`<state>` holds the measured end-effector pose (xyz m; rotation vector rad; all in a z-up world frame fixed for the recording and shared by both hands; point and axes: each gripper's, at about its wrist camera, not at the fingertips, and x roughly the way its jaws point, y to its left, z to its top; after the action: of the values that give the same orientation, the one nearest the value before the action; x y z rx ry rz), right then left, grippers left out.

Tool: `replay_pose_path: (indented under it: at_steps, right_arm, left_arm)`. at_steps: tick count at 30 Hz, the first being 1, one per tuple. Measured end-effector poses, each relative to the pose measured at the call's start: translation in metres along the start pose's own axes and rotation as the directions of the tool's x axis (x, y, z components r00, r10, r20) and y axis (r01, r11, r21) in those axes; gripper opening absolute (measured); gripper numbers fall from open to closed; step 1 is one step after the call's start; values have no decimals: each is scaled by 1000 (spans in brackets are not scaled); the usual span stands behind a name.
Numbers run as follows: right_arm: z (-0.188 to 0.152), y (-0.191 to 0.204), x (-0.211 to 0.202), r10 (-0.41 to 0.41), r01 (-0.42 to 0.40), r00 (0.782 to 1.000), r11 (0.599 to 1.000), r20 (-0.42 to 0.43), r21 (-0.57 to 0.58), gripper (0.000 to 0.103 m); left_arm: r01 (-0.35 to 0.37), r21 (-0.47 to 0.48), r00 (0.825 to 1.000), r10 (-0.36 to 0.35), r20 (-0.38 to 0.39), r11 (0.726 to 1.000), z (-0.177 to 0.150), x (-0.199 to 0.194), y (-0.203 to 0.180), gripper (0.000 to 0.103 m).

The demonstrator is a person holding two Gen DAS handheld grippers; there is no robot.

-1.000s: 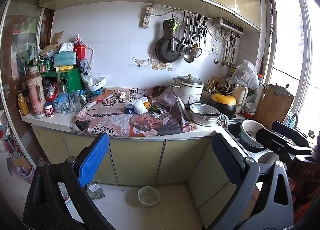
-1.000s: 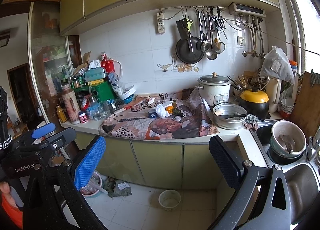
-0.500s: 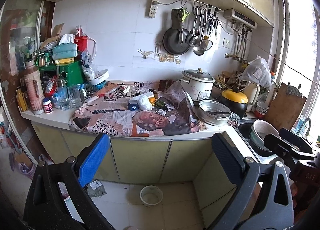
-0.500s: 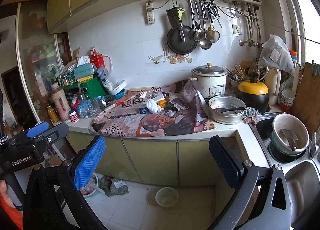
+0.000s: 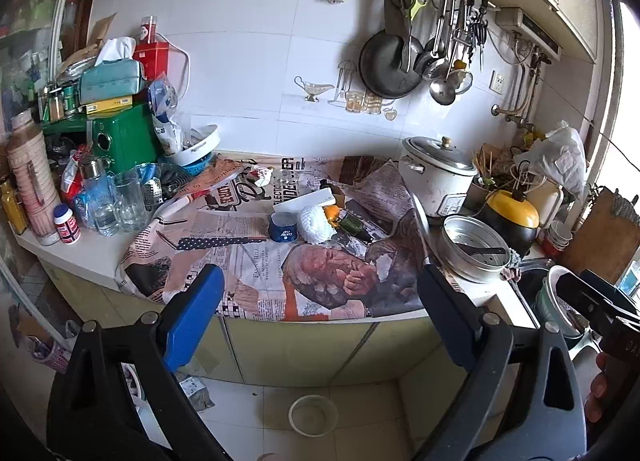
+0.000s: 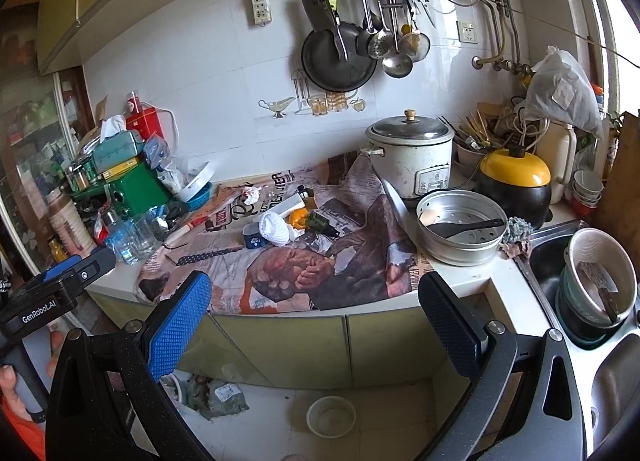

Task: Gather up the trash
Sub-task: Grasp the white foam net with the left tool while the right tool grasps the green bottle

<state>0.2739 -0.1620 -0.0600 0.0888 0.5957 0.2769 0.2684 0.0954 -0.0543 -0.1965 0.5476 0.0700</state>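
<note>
A printed newspaper sheet (image 5: 256, 261) covers the counter; it also shows in the right wrist view (image 6: 304, 269). On it lie a white foam net (image 5: 316, 224) (image 6: 275, 229), a blue tin (image 5: 283, 227) (image 6: 253, 239), orange peel (image 6: 298, 217), a dark green bottle (image 5: 354, 223) (image 6: 322, 223), a white flat box (image 5: 304, 200) and a crumpled paper scrap (image 5: 262, 177) (image 6: 250, 193). My left gripper (image 5: 320, 317) is open and empty, in front of the counter edge. My right gripper (image 6: 316, 321) is open and empty, likewise short of the counter.
A rice cooker (image 6: 412, 157), a metal steamer pan (image 6: 460, 227) and a yellow-lidded pot (image 6: 514, 185) stand at the right. The sink (image 6: 600, 361) holds bowls. Jars, glasses (image 5: 128, 201) and a green box (image 5: 120, 137) crowd the left. A small bowl (image 6: 331, 417) is on the floor.
Both grippers have moved forward toward the counter; the counter and its trash look larger and nearer. Both stay open and empty.
</note>
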Motion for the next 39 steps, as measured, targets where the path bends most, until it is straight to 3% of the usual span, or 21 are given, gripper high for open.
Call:
replay_pose_path:
  at_steps: [8,17,24,29,31,35,39]
  right_arm:
    - [25,4,77,-53,54,997,998,-53,26,103]
    - [44,-13,175,-58,58,987,998,-153,-2,102]
    - [69,-33,262,50,-68,968,996,-247,-64,91]
    - [81,-37,328,132,-197,929,967,-345,-160,83]
    - [82,-40,358,170,-253,909,950,-380,-180,74]
    - [77,-40,411,219,-341,854,921,-471,-189,70]
    - [67,-35,449,246,-406,799,893,-548,-192,63]
  left_arm:
    - [-22,49,994,27,-103,999,33,102,20,98]
    - [-53,28,973,57,-223,998,45,208,18,98]
    - [-120,-57,950,98,-297,991,51,283,9,98]
    - [-182,-106,925,134,-355,978,53,336,2,97]
    - [-207,-131,915,144,-377,970,52,355,1,93]
    - [-251,-166,896,163,-414,954,46,384,1,91]
    - [-293,-180,874,187,-448,939,37,408,1,80]
